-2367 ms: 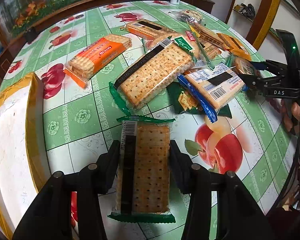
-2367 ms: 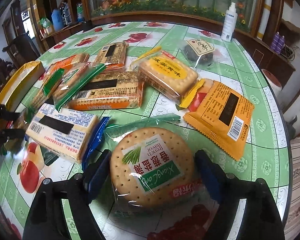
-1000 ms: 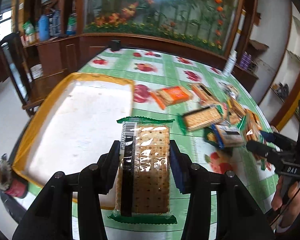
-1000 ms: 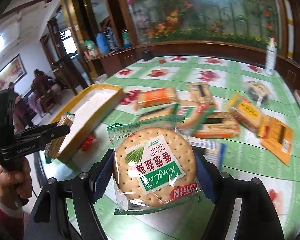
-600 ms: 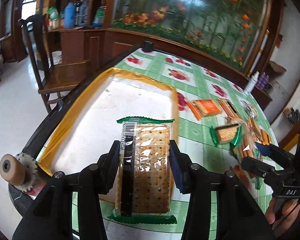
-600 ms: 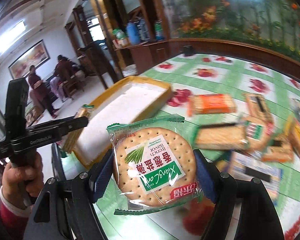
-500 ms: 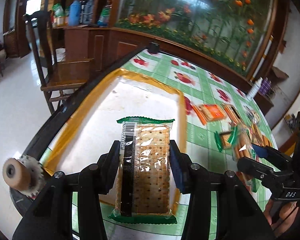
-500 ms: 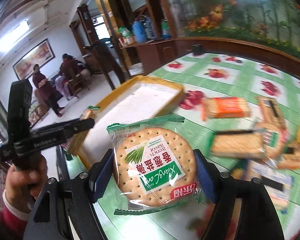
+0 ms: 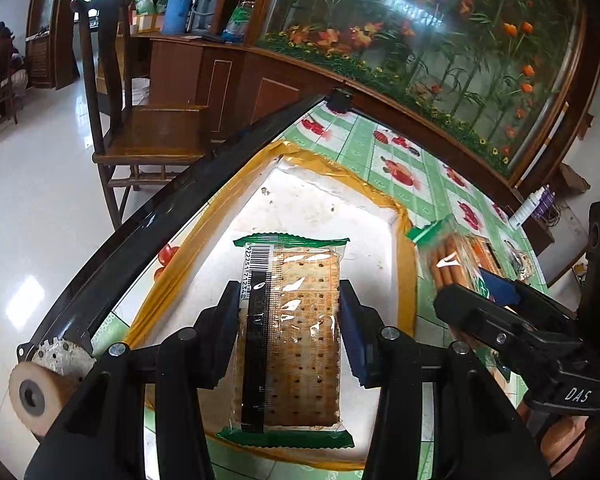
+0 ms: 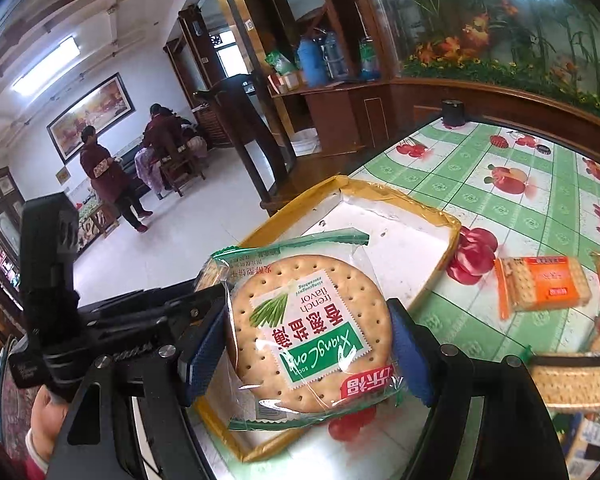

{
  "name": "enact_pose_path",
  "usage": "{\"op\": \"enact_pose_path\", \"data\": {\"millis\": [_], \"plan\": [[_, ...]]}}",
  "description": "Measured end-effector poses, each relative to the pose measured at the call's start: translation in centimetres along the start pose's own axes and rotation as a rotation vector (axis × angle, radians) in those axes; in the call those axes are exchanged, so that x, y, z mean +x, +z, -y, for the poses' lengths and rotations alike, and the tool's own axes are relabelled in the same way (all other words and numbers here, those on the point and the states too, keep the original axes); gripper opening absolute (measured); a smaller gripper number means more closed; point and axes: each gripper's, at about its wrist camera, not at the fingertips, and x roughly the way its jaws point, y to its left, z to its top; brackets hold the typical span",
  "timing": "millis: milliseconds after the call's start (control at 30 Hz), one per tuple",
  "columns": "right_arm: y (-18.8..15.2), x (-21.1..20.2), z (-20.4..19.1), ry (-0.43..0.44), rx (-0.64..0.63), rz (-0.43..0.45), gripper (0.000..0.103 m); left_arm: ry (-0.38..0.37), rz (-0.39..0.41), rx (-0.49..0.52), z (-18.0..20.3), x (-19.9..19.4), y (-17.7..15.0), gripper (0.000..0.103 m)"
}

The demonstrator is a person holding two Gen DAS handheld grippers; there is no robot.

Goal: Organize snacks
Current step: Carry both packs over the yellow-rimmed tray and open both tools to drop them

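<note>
In the left wrist view my left gripper (image 9: 290, 304) is shut on a rectangular cracker pack (image 9: 300, 352) with green ends, held above the near half of a white tray (image 9: 324, 200) with a yellow-taped rim. My right gripper (image 10: 308, 332) is shut on a round cracker pack (image 10: 300, 316) with a green label, over the tray's (image 10: 404, 236) near corner. Each gripper shows in the other's view: the right gripper (image 9: 480, 296) on the right beside the tray, the left gripper (image 10: 196, 300) on the left with a hand (image 10: 48, 404) below it.
An orange cracker pack (image 10: 540, 284) and several more packs (image 10: 572, 380) lie on the green fruit-print tablecloth right of the tray. The table's dark rim (image 9: 140, 232) runs just left of the tray, with a wooden chair (image 9: 140, 120) beyond. People (image 10: 104, 172) stand far off.
Both grippers have carried their packs leftward, away from the snack pile. The tray now lies under both packs and the table's left edge is closer.
</note>
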Motion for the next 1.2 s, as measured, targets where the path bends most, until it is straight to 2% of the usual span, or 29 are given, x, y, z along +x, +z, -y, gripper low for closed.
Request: {"op": "enact_pose_path", "data": {"millis": [233,633,700,733,800,900,1200], "plan": [[0.6,3.1,-0.8,0.012,0.006,-0.021,0.077,0.025,-0.024,-0.022,-0.7,1.5,0.5,0.045],[0.4,6.5,1.3,-0.019,0.053,-0.066,0.077,0.098,-0.092,-0.047,-1.4,3.9,-0.2,0.046],[0.5,6.8,1.2,-0.018,0.045,-0.076,0.079,0.113,-0.105,-0.077,-1.8,3.9,-0.2,0.057],[0.5,6.8,1.1,-0.019,0.043,-0.078,0.079,0.123,-0.111,-0.093,-2.0,3.9,-0.3,0.058],[0.5,6.8,1.3,-0.016,0.052,-0.08,0.08,0.127,-0.109,-0.089,-1.9,3.7,-0.4,0.069],[0.3,5.6,2.0,-0.022,0.07,-0.057,0.08,0.137,-0.084,-0.076,-1.3,3.2,-0.3,0.076],[-1.3,-2.9,6.7,-0.102,0.165,0.062,0.086,0.058,-0.056,-0.035,1.5,1.7,-0.3,0.076]]}}
